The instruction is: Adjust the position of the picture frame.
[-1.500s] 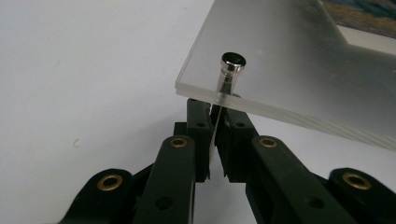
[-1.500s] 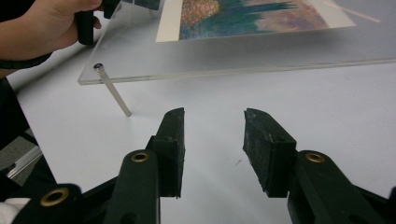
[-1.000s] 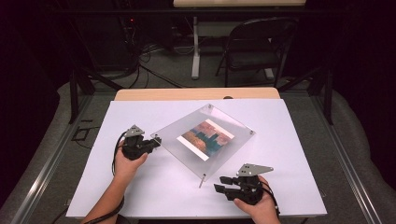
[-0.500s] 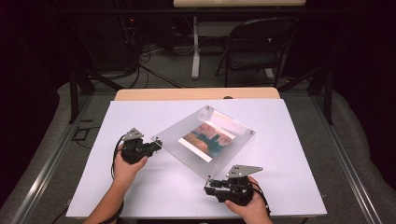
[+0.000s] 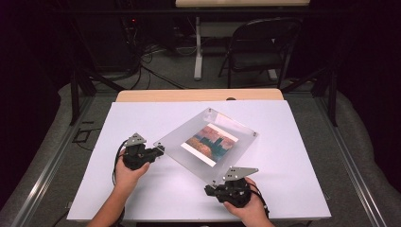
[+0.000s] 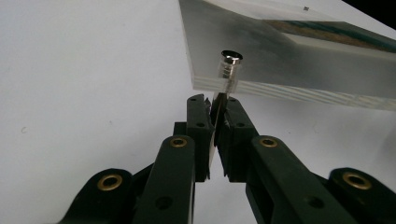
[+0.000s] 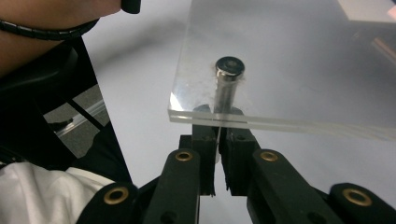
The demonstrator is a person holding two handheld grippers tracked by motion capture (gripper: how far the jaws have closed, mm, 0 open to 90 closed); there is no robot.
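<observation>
While a white bench [image 5: 142, 118] carries a clear acrylic picture frame [image 5: 208, 144] lying flat at its middle, each tool grips a corner standoff bolt. Left tool [image 6: 214, 112] clamps its silver bolt [image 6: 229, 70]; right tool [image 7: 217, 133], jaws just closing, pinches the near-corner bolt [image 7: 229, 81]. Next, probably, careful unscrewing.

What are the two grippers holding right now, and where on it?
Each is clamped on a metal standoff pin of the clear acrylic picture frame: the left gripper on the pin at its left corner, the right gripper on the pin at its near corner.
</observation>
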